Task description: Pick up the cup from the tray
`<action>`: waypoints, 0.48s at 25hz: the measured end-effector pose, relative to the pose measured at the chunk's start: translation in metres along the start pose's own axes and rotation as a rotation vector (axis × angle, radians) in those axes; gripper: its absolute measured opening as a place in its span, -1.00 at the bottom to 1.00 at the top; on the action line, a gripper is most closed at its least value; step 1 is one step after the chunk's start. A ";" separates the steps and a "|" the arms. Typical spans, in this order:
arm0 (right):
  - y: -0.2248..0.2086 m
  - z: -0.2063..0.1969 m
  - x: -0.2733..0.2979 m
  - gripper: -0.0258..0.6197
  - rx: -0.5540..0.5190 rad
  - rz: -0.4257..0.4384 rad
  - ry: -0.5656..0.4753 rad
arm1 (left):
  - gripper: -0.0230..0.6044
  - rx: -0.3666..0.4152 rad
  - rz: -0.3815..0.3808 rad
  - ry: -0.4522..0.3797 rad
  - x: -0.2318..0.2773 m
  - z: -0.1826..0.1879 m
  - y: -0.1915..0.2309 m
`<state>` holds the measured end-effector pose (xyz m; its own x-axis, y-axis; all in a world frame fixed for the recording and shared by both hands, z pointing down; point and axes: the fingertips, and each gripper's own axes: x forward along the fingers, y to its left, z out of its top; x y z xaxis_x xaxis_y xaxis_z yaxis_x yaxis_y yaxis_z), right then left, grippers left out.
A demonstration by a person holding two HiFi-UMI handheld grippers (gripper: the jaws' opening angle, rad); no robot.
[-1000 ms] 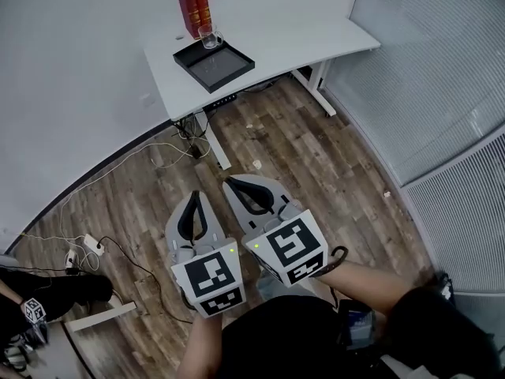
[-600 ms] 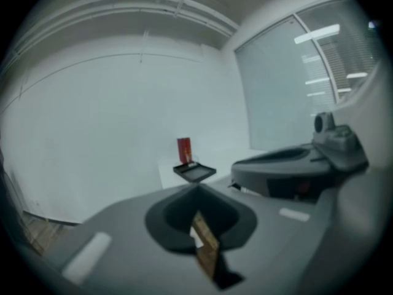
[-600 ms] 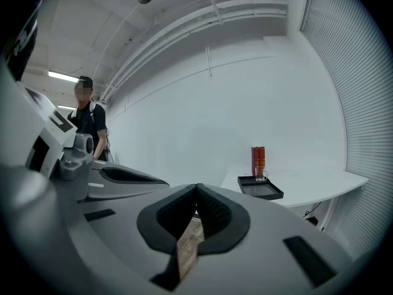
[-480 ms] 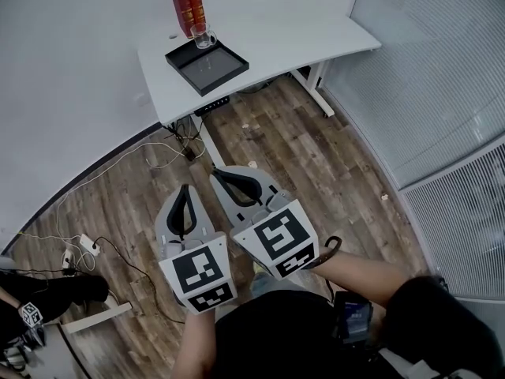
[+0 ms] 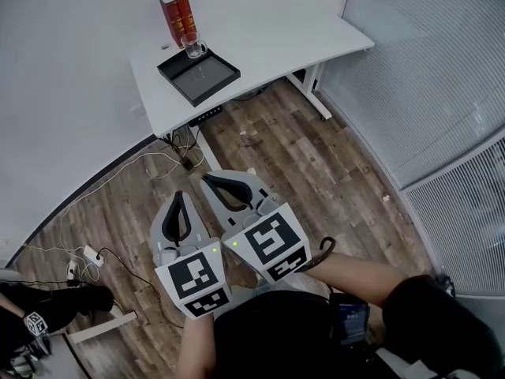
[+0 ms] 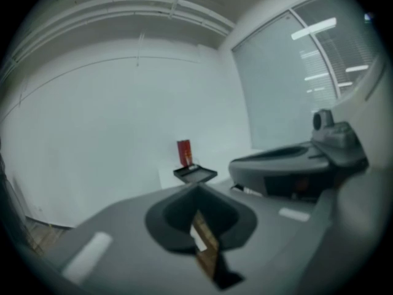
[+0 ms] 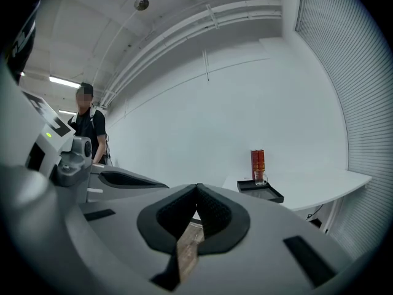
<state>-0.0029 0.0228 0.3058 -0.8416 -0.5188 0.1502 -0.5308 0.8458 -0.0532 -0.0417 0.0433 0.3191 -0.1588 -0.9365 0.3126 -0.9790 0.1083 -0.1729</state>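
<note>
Wood floor (image 5: 316,156) fills most of the room, with white walls beyond it and blinds along the right. At the far wall stands a white table (image 5: 268,30), and on its left part lies a black tray (image 5: 207,77), set close to the front edge, probably so that it can be reached from the open floor. Both tools are held low and side by side before the person's body, pointing toward the table. The left tool (image 5: 176,196) has its jaws pressed together with nothing between them, and the right tool (image 5: 207,178) is the same. That likely suits an approach on which there is nothing to carry yet. Two red books (image 5: 175,16) stand upright against the wall just behind the tray. A glass cup (image 5: 192,46) stands at the tray's back corner, just in front of the books. It lies well apart from both tools, ahead of them and slightly left; the whole stretch of floor is between, so the reach has not begun.
</note>
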 end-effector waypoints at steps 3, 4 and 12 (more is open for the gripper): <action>-0.002 0.004 0.001 -0.88 -0.004 0.010 -0.016 | -0.93 0.003 0.015 -0.012 0.000 0.005 0.001; -0.003 0.005 0.000 -0.88 -0.005 0.013 -0.018 | -0.93 0.004 0.017 -0.013 0.000 0.005 -0.001; -0.006 0.010 -0.001 -0.88 -0.020 0.000 -0.022 | -0.93 -0.003 0.032 -0.029 -0.005 0.012 0.011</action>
<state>0.0000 0.0174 0.2964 -0.8439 -0.5209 0.1287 -0.5287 0.8481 -0.0338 -0.0499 0.0449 0.3047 -0.1867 -0.9419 0.2793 -0.9738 0.1398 -0.1794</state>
